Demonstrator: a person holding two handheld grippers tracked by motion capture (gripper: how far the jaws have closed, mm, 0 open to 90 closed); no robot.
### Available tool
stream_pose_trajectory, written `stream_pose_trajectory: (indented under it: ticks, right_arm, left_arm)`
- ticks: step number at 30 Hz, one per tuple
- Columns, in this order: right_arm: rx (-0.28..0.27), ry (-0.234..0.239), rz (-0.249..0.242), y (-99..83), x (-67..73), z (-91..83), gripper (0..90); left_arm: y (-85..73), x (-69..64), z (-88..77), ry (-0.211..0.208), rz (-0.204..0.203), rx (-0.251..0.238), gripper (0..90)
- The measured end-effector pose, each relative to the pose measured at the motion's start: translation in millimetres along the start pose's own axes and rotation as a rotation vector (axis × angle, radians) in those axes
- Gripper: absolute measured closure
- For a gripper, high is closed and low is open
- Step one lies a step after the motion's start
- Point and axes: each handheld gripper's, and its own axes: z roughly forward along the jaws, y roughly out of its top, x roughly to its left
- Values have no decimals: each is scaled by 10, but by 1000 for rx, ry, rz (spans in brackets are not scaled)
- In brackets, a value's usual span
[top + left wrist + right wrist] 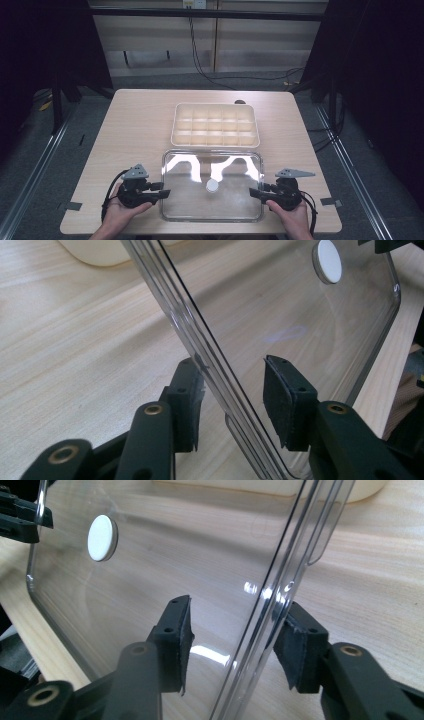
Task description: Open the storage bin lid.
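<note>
A clear plastic lid (225,202) with a white round knob (212,185) lies on the wooden table (135,130), near its front edge. My left gripper (165,193) is at the lid's left edge and my right gripper (254,192) at its right edge. In the left gripper view the lid's rim (200,355) runs between the open jaws of the left gripper (232,385), close to the left pad (192,390). In the right gripper view the rim (272,595) passes between the open jaws of the right gripper (235,630), close to the right pad (292,642).
A cream tray (174,125) with several small compartments stands just behind the lid, mid-table. Cables trail on the floor beyond the table's far edge. Bare wood lies to the left and right of the tray.
</note>
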Motion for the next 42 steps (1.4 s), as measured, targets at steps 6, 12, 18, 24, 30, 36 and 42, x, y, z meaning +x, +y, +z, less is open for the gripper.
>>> stream_pose_trajectory:
  ticks: [6,12,18,24,30,36,42]
  right_arm:
    - [16,-12,7,8,-33,52,483]
    - [28,-21,1,5,-37,88,458]
    - [50,-44,-5,2,-66,120,434]
    - [56,-57,-9,3,-71,140,420]
    - [49,-86,-28,20,-59,168,399]
    - [60,-133,-43,20,-53,187,399]
    - [66,-144,-31,17,-68,193,405]
  left_arm:
    - [13,42,57,-12,-6,20,562]
    - [14,63,87,-10,-10,38,546]
    - [17,79,125,2,-12,54,546]
    - [18,89,136,5,-13,69,543]
    - [26,109,152,8,-17,76,538]
    - [24,110,180,20,-24,87,530]
    - [25,100,215,14,-33,103,494]
